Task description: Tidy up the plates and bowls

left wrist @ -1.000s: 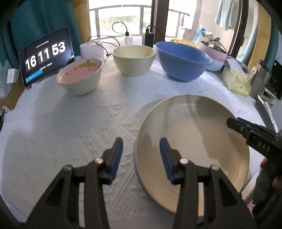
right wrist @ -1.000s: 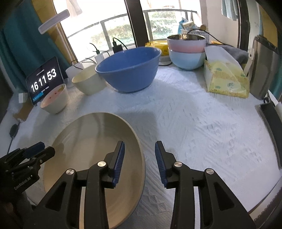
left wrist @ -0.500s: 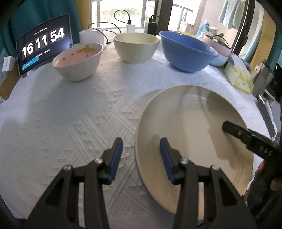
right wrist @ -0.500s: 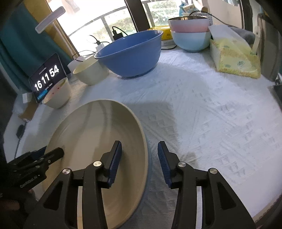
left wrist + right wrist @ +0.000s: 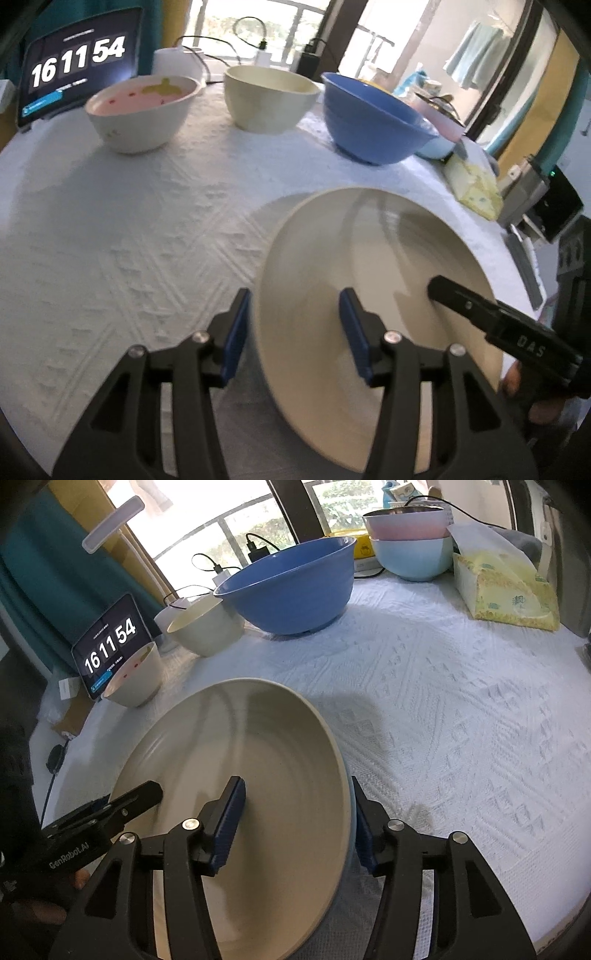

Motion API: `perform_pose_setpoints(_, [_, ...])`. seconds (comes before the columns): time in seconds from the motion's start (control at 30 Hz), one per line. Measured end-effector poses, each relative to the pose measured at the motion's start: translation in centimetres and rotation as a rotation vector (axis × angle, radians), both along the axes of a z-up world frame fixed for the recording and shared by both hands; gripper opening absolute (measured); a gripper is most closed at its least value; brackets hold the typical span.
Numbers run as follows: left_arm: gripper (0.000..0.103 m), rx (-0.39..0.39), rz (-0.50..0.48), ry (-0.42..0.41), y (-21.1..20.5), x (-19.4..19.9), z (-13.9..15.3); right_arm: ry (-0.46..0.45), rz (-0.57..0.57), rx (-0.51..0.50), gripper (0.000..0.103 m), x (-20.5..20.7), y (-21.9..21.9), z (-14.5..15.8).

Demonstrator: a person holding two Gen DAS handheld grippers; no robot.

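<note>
A bench (image 5: 461,709) draped in a white embossed cloth is shown from two wrist cameras. A wide, shallow beige ceramic plate (image 5: 258,775) is seen near the front edge of the bench. A large blue plastic bowl (image 5: 291,587) is placed toward the back edge, with a cream ceramic bowl (image 5: 205,629) just beside it and a white bowl with a pink inside (image 5: 142,110) further along toward the back left corner. A pink bowl nested in a pale blue bowl (image 5: 412,541) is seen near the back right corner.

The plate's left rim is straddled by the left hand-held gripper (image 5: 295,332), its blue pads spreading, not pressing. The right rim is straddled by the right hand-held gripper (image 5: 297,823), also spreading apart without gripping.
</note>
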State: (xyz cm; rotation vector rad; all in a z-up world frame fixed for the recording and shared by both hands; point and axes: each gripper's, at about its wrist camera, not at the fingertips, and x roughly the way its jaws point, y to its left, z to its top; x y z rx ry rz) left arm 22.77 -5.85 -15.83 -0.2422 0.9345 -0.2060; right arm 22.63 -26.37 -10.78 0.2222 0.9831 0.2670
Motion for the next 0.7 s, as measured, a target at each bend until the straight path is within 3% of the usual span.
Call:
perform_pose_setpoints(0.23, [0.049, 0.002, -0.01, -0.002, -0.05, -0.08, 0.12, 0.005, -0.022, 0.017, 0.051, -0.03, -0.3, 0.03])
perform_pose_setpoints(0.7, [0.047, -0.004, 0.002, -0.021, 0.69, -0.84, 0.68, -0.001, -0.025, 0.022, 0.05, -0.19, 0.18, 0.84])
